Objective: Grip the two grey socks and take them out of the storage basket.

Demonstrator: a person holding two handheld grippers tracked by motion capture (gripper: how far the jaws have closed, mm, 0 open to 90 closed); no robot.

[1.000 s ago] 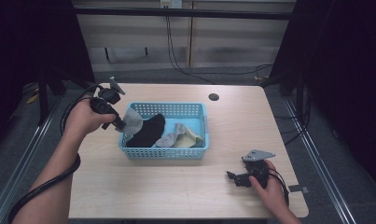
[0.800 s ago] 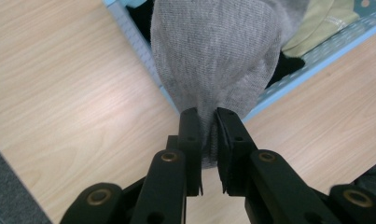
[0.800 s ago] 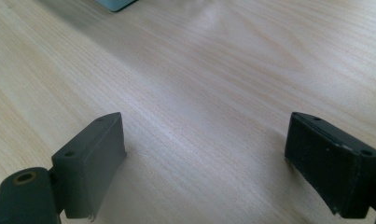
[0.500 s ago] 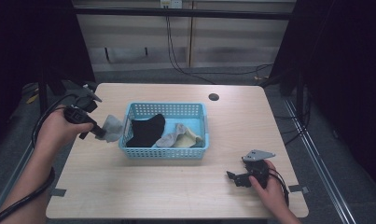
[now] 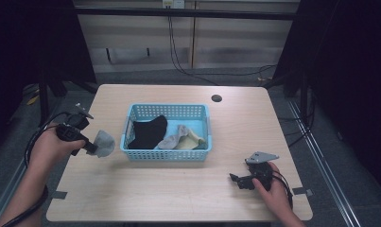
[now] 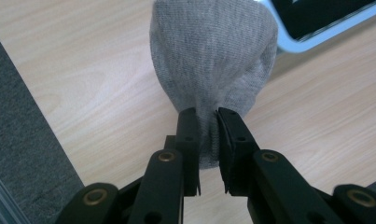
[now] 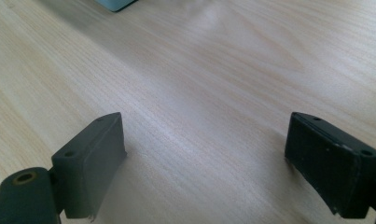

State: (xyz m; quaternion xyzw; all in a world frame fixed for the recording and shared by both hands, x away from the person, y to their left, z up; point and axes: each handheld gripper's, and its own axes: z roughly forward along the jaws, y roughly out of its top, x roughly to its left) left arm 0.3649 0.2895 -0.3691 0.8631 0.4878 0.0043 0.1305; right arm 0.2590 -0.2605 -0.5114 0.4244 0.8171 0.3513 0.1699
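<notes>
**Grey sock out of the basket, pinched in the left gripper**

So the grey sock [image 5: 103, 142] is off to the left of the blue basket [image 5: 167, 153], hanging just above the table [image 5: 178, 198] near its left edge, not touching the basket afaict. In the left gripper view the sock [image 6: 213, 60] bulges out past the jaws w/ a bunched bit squeezed between them, so the left gripper [image 5: 90, 147] is clamped tight on the fabric. The basket's pale blue corner [image 6: 316, 35] peeks in at top right of that view, and wood grain sits right under the sock.

Person's left hand [image 5: 53, 146] wraps the gripper body, cable looping back along the forearm.

Inside the basket: a black sock [image 5: 148, 132] on the left side, then a light grey one [image 5: 176, 137] and a cream one [image 5: 193, 139] bunched together toward the right. Can't tell if those two overlap or just touch.

Right gripper [image 5: 234, 179] is well apart from all this, down at the near right of the table in the right hand [image 5: 273, 189]. Its jaws stand wide, nothing between them but bare tabletop [image 7: 199, 93]. Looks like it's resting on or just above the wood, can't say which.
</notes>
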